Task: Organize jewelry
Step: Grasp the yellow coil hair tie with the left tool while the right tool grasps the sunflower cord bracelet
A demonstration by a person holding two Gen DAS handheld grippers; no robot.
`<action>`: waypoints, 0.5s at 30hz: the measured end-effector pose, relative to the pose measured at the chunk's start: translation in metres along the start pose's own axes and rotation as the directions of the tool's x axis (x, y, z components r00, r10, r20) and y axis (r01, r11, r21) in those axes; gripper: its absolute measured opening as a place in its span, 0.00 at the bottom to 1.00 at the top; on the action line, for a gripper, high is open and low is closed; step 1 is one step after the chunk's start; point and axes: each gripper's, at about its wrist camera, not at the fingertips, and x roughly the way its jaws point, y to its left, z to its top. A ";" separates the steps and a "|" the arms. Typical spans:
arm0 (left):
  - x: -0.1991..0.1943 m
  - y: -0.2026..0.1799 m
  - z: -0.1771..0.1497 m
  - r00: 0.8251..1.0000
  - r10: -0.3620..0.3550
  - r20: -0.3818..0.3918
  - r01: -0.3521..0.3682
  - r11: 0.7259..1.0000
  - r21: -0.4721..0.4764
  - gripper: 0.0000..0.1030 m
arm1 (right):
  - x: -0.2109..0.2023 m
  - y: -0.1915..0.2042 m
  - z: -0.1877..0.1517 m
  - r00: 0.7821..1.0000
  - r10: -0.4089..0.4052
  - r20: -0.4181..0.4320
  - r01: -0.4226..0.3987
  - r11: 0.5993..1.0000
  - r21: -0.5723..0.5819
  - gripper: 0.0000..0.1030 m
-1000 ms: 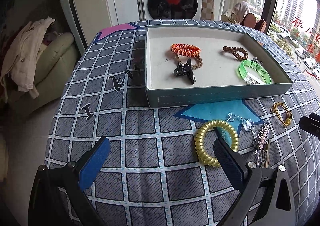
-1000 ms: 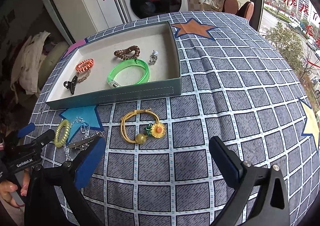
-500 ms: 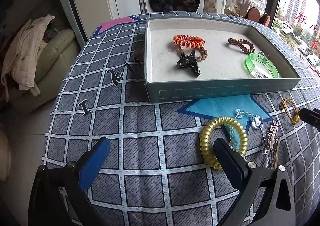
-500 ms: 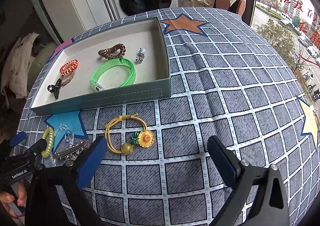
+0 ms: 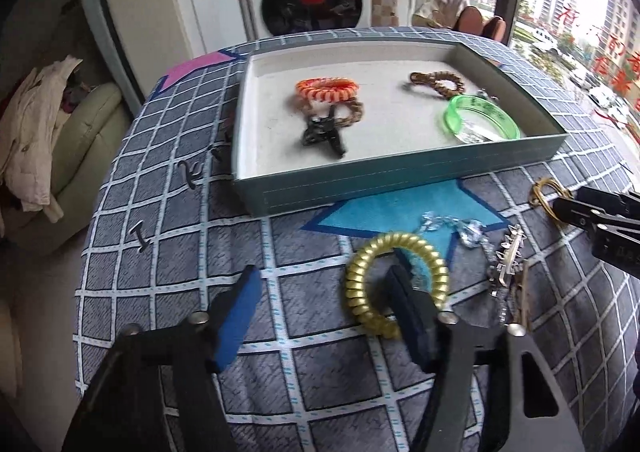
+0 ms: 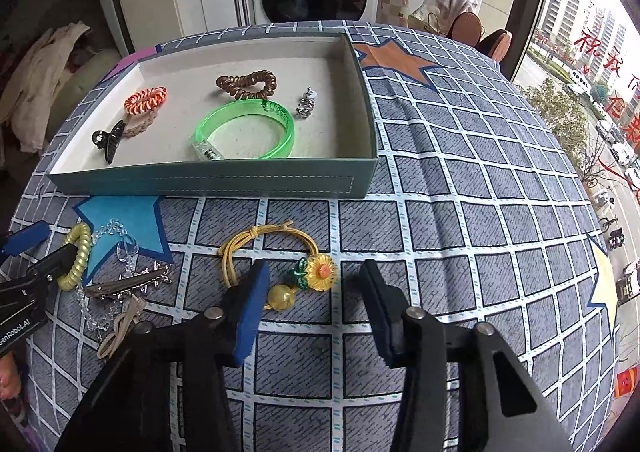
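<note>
Left wrist view: left gripper (image 5: 326,288) wide open, nothing held; its right finger (image 5: 408,308) sits inside the gold coil hair tie (image 5: 362,294), left finger outside it, so looks poised to pinch the coil's near side. Coil lies on the checked tablecloth (image 5: 168,236), just beside a clear bead chain (image 5: 452,223) and a metal hair clip (image 5: 508,268).

Right wrist view: right gripper (image 6: 314,292) also open and empty, fingers either side of the sunflower charm (image 6: 320,272) on the yellow elastic cord (image 6: 256,240), low over the cloth; contact cannot tell.

Progress: tray (image 6: 208,181) already holds 6 pieces: orange coil tie (image 6: 145,99), braided band under it, black claw clip (image 6: 106,139), brown coil tie (image 6: 248,84), green bangle (image 6: 244,127), small silver piece (image 6: 306,103). Left outside: gold coil, bead chain, metal clip, beige piece (image 6: 120,328) near it, sunflower cord. Roughly halfway, I judge.
</note>
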 end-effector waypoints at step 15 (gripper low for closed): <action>-0.016 0.001 0.002 0.992 -0.120 0.032 0.120 0.993 0.011 0.29 | -0.015 -0.010 -0.001 0.998 0.050 0.041 -0.052 0.997 0.057 0.14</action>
